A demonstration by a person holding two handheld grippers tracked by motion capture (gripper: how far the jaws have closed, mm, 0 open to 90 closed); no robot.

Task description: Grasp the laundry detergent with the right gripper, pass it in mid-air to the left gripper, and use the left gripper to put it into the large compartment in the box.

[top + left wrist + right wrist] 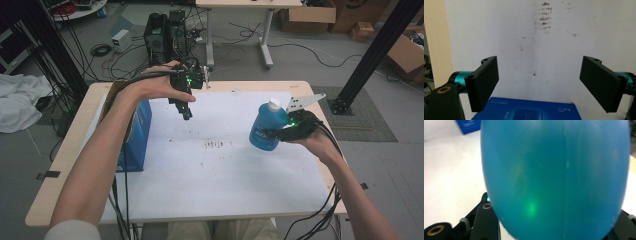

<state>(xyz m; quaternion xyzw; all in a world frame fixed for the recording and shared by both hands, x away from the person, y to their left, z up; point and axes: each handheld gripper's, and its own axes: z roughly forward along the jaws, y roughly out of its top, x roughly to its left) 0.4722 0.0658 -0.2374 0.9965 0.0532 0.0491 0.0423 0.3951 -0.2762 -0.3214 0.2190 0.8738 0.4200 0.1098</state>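
While the table [65, 150] sits under its white mat [220, 170], smudged brown at the middle, the blue box [137, 135] stands on edge at the mat's left border, untouched. Over its top end hangs the left gripper [186, 114], jaws spread wide, nothing between them. Out right, the right gripper [280, 134] is clamped on the blue bottle [267, 127], white cap up, clear of the mat. So the pickup looks done; setting the bottle down somewhere is what's left, I'd judge.
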